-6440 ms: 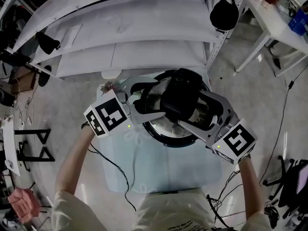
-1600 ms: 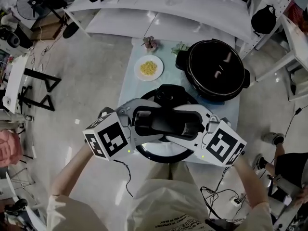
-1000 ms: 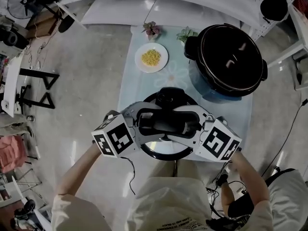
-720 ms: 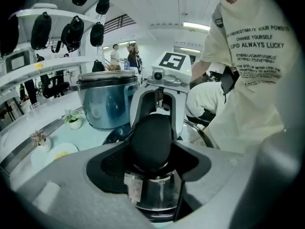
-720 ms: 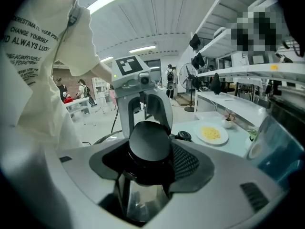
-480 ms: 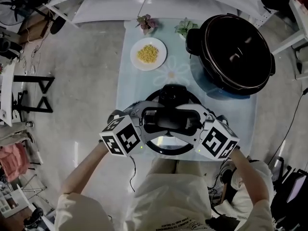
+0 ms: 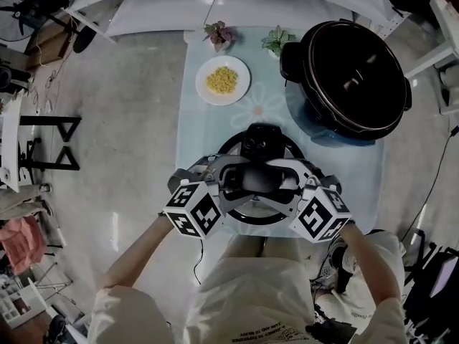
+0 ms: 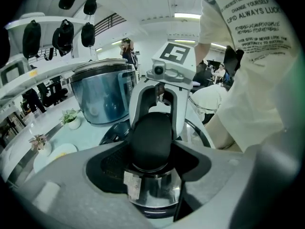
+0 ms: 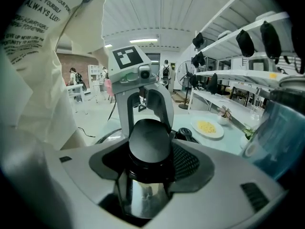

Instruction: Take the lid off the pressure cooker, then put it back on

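The round steel lid (image 7: 252, 216) with its black handle (image 7: 258, 177) is at the table's near end, apart from the cooker. My left gripper (image 7: 231, 180) is shut on the handle's left end and my right gripper (image 7: 288, 180) on its right end. The handle (image 8: 150, 140) fills the jaws in the left gripper view, and the handle (image 9: 149, 142) does the same in the right gripper view. The open pressure cooker pot (image 7: 351, 77) stands at the far right. Whether the lid rests on the table I cannot tell.
A white plate of yellow corn (image 7: 224, 80) lies at the far left of the pale blue table (image 7: 208, 135). Two small potted plants (image 7: 217, 32) (image 7: 276, 41) stand at the far edge. White shelving runs behind, and a cable hangs below the near edge.
The lid, once held over the cooker, has come to the table's near end and sunk lower over the last second. Both grippers keep their grip on the handle.
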`<state>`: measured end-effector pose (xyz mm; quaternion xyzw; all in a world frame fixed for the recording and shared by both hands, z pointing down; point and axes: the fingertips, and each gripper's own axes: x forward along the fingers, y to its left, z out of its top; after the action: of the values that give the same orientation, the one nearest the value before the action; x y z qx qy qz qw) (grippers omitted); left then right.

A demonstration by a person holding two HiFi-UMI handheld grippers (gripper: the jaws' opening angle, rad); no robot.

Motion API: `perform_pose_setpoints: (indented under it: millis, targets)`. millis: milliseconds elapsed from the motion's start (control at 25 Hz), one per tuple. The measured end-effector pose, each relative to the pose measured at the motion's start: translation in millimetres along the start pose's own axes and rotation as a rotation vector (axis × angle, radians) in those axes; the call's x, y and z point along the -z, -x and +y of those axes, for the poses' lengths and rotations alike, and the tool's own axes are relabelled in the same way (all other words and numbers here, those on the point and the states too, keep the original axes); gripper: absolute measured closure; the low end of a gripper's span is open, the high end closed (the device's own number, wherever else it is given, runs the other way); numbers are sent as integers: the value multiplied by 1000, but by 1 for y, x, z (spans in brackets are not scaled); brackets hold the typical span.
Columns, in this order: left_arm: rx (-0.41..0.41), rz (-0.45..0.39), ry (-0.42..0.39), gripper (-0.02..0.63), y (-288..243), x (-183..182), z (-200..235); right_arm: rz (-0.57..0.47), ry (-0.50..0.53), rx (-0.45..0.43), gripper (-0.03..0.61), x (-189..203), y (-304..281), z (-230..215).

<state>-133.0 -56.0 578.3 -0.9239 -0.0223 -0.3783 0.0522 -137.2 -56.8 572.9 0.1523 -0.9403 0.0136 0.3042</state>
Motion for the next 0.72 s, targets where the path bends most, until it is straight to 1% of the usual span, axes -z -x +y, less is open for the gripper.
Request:
perform_pose_setpoints:
  millis: [120,240,560,640,720]
  targets:
    - [-11,6,-11,331,-4,1,-4,30,18,8,305,6,-1,3]
    - [-19,2,-5,331,-7,1,-5,50,26,15,305,11,-1,5]
    - [-57,-24,33,330,-10,0,-6,89,29,6,305,16,-2,5]
    - [-68,-22,40,330,-12,1,-6,112,33,2,304,18,-3,5]
    - [-97,-18,62,330,-13,2,-5,140,37,3,305,20,-3,5]
